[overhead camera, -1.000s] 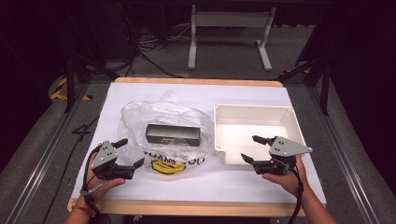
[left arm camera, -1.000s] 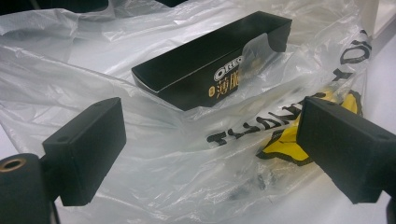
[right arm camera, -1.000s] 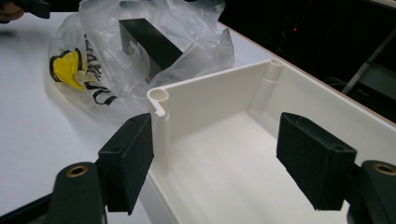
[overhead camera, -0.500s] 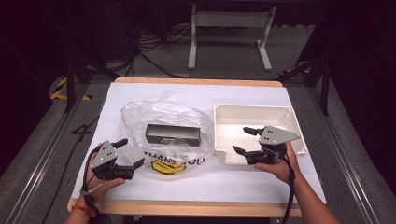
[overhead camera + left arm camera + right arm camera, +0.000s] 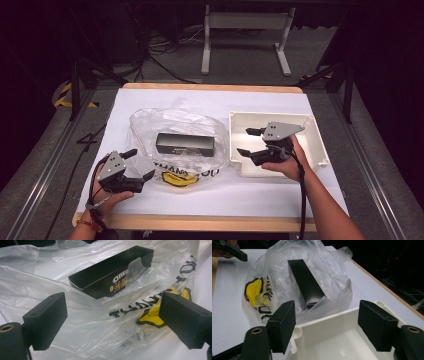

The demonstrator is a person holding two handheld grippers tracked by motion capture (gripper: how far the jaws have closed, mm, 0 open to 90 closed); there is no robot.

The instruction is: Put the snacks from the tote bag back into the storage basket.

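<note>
- Clear, crinkled plastic is what you are working against: the large transparent plastic bag with black lettering and a yellow mark (image 5: pixel 175 145) lies in the middle of the high view on the white paper-covered table (image 5: pixel 210 102), and the task's thing sits inside it.
- The shallow white plastic tray (image 5: pixel 312 150) stands just right of the bag, touching or almost touching its edge; it looks the likely place for the box, so keep a bare part of it free.
- The long black cardboard biscuit box (image 5: pixel 185 143) lies flat in the bag, centre of the high view. Its long axis runs left to right across that frame; in the right gripper view (image 5: pixel 305 283) one short end points toward the tray and your right jaws.
- Your right gripper (image 5: pixel 246 141), above the tray's left part, has just been closing its jaws, yet they stand apart with nothing between them. To my mind, you should approach the box's near end along its length, and take box, not loose film.
- Your left gripper (image 5: pixel 139 165), at lower left of the high view, is spread wide and empty, aimed at the bag's printed edge (image 5: pixel 140 307). Pinching the film there would probably hold the bag down while the box slides out toward the tray.
</note>
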